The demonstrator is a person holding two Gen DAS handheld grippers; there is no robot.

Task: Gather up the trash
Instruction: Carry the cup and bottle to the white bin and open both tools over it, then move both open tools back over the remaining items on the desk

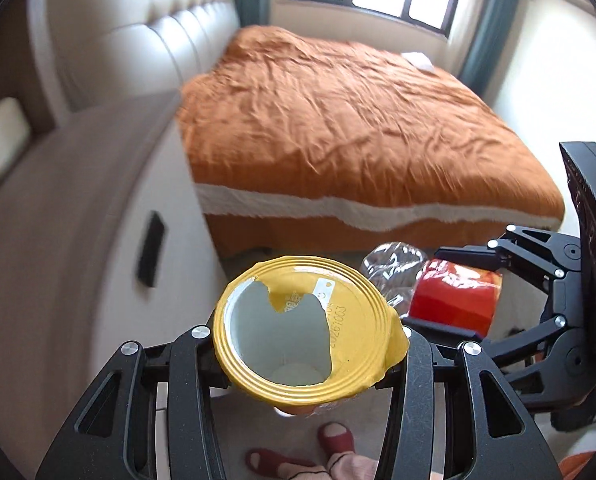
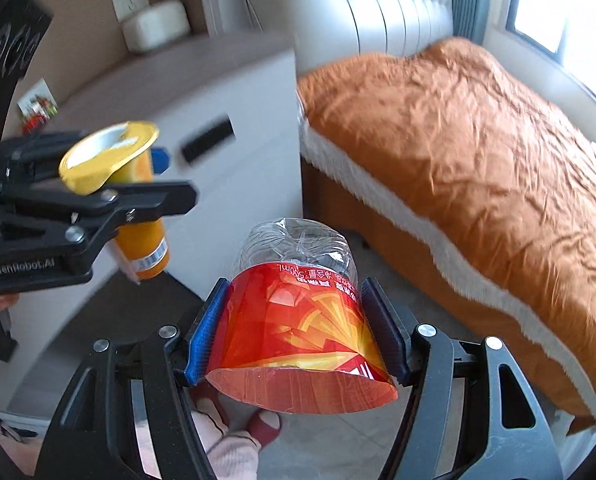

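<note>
Trash is in both grippers right now. At the lower centre of the left wrist view, the left gripper (image 1: 310, 344) has its jaws clamped on a yellow cup (image 1: 298, 332), and we look straight down into it: the yellow foil lid (image 1: 358, 320) is torn open and peeled partway back, the white inside is bare, with only a pale disc at the bottom. A printed date code runs across the foil. In the right wrist view that same cup (image 2: 137, 200) sits at left centre, tilted, its orange body hanging below the black jaws.

Over to the right gripper (image 2: 298, 328), lower centre of its own view: the blue ribbed pads (image 2: 203, 332) squeeze a clear plastic bottle (image 2: 298, 248) around its red-and-orange label (image 2: 298, 320), base pointing away from the camera. The label's lower edge flares loose. No liquid shows in the clear part.

Both items are held in the air above pale floor (image 2: 338, 440), near each other but apart. A white nightstand (image 2: 237, 140) with a dark handle slot stands at the left, its corner close behind the cup. The bed (image 1: 338, 120) with the orange cover fills the upper right, its white-trimmed edge just beyond the bottle. Red slippers (image 1: 334, 436) show at the bottom of the frame, under the grippers.
</note>
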